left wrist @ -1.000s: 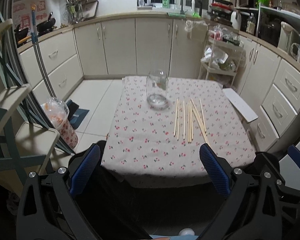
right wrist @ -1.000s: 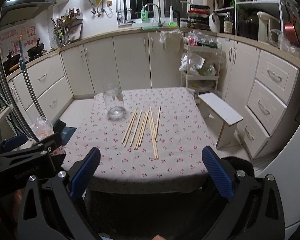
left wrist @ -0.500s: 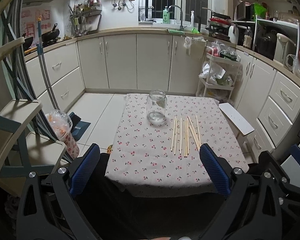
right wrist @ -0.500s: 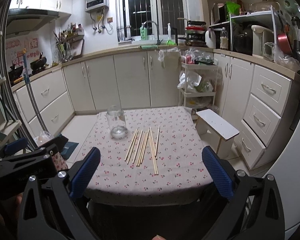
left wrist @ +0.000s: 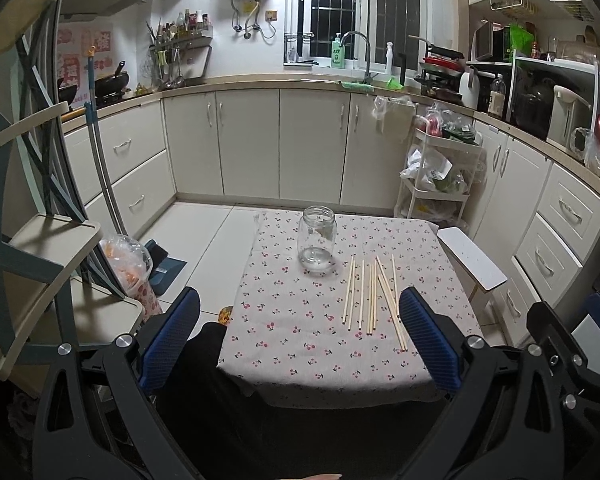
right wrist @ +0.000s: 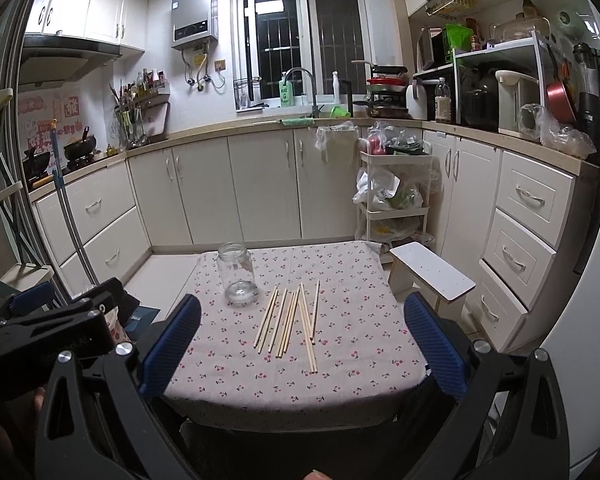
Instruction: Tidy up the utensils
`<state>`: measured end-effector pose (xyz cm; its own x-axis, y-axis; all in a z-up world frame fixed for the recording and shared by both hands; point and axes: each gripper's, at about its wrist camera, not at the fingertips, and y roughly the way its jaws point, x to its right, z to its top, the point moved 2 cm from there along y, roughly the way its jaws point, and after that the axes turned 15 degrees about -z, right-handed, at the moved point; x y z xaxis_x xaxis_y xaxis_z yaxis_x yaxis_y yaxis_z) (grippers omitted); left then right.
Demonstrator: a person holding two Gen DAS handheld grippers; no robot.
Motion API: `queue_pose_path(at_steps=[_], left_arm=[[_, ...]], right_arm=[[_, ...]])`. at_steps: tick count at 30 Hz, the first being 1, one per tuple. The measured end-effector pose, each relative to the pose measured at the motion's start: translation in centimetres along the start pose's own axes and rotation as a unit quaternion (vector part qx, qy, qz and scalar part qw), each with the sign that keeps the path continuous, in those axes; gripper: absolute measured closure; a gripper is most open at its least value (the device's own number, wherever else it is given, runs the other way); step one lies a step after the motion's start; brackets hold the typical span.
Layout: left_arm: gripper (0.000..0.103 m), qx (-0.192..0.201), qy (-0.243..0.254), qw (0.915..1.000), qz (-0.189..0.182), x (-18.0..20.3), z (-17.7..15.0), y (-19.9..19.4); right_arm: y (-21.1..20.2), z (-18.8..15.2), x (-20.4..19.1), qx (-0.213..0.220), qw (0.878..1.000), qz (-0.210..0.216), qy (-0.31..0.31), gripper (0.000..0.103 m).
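While both tools hang short of the table's (left wrist: 300, 344) near edge, I see my left gripper (left wrist: 300, 334) with its blue pads spread wide and gripping nothing, and my right gripper (right wrist: 302, 340) likewise agape and empty. Wooden chopsticks (right wrist: 290, 322) lie loose in a rough row on the cherry-print cloth, just right of an upright, empty glass jar (right wrist: 238, 278). A white stool (right wrist: 432, 276) stands beside the table's right edge.

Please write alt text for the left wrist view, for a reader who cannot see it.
An open left gripper with blue pads hovers before a small table with a cherry-print cloth in a kitchen. On it stand an empty clear glass jar and, to its right, a loose row of pale wooden chopsticks.
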<state>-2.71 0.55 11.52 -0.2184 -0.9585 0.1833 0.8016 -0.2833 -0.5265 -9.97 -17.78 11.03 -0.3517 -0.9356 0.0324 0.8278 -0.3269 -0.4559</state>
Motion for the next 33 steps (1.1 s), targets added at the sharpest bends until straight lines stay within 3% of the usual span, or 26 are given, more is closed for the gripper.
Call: queue_pose_path(at_steps=[33], left_arm=[[0.007, 0.033, -0.018, 0.9993, 0.007, -0.6, 0.8, -2.2]], right_arm=[[-2.0, 1.2, 0.7, 0.031, 0.999, -0.002, 0.012, 0.005]])
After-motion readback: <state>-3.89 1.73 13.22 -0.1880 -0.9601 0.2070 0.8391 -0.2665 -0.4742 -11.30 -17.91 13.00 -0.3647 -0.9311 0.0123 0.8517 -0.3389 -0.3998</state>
